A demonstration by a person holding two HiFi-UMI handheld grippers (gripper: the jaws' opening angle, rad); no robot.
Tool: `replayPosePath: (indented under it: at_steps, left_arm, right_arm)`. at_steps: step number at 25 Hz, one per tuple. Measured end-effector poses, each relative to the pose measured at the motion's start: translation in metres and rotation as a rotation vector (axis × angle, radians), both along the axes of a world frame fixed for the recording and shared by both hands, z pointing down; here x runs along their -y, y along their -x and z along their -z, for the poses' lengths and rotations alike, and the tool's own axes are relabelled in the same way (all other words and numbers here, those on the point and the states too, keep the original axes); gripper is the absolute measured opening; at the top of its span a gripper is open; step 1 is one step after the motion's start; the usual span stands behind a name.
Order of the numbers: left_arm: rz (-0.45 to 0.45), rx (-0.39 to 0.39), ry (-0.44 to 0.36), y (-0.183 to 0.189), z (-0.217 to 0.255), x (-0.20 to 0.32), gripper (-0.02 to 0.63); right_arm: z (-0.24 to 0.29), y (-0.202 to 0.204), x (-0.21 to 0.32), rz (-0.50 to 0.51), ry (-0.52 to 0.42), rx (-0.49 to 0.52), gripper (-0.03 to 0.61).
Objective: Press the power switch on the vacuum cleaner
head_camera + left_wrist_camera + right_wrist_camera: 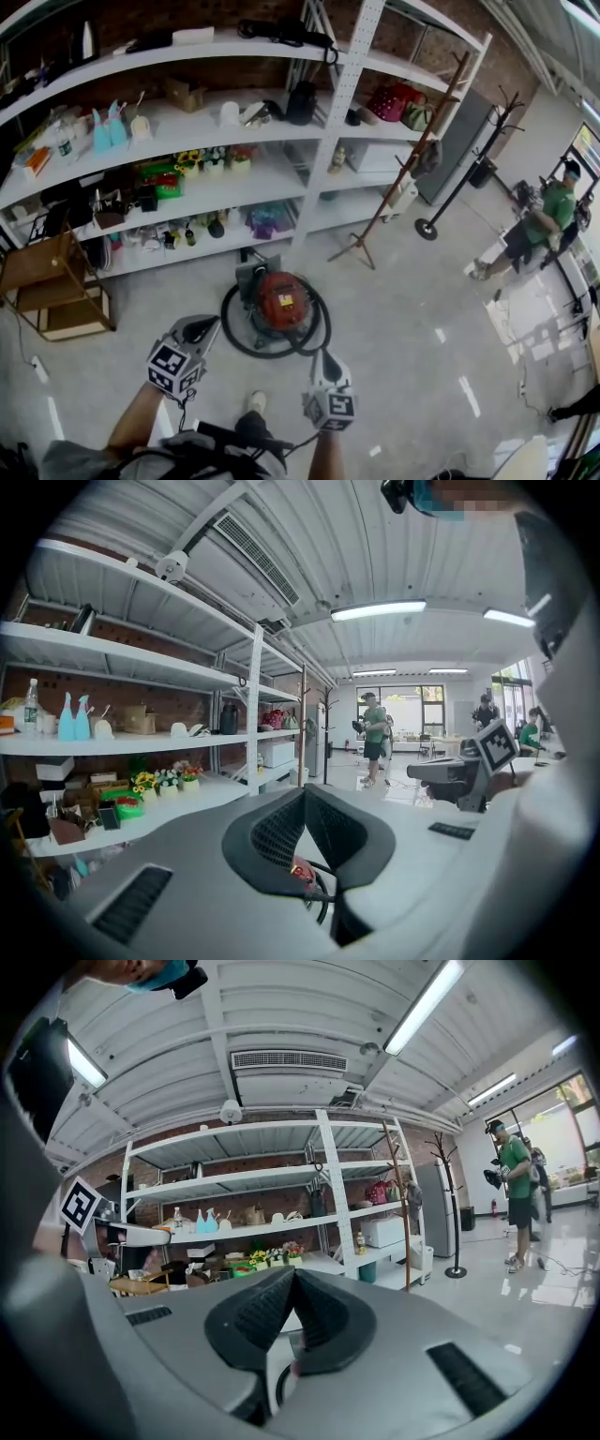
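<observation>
Head view first: the red vacuum cleaner [281, 302] stands on the floor just in front of the white shelving [234, 178], close to the foot of its middle upright, with its black hose [233, 335] looped round it. My left gripper [201, 329] hangs just short of the hose on the near left side, and my right gripper [326, 360] is at the near right, both clear of the machine. Over to the left gripper view: the left gripper [305, 794] has its jaws pressed together on nothing, and a sliver of red vacuum cleaner [300, 872] peeks through below. Right gripper view now: the right gripper [292, 1274] has its jaws pressed together too, nothing between them, and the shelving [281, 1227] is beyond.
</observation>
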State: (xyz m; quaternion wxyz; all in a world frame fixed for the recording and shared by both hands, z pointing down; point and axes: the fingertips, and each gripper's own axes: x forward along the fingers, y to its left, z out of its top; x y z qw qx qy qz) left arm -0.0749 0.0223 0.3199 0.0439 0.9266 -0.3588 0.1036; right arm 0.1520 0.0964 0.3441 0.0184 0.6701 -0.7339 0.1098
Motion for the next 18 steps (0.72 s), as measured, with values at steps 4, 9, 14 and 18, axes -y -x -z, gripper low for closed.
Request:
replayPosePath:
  at_steps: [4,9,14,18]
  left_arm:
    - [0.011,0.013,-0.003,-0.013,-0.003,0.02,0.008]
    - [0.022,0.014,0.002,-0.031,-0.005,0.048,0.008]
    - [0.058,0.02,0.019,-0.041,-0.015,0.079,0.008]
    - [0.075,0.015,0.018,-0.058,-0.015,0.103,0.008]
  right_arm:
    - [-0.007,-0.009,0.016,0.008,0.017,0.042,0.005]
    - [-0.019,-0.028,0.037,0.02,0.05,0.023,0.005]
    - [-0.023,-0.047,0.063,0.027,0.071,0.03,0.005]
    - [-0.021,-0.066,0.086,0.04,0.077,0.008,0.005]
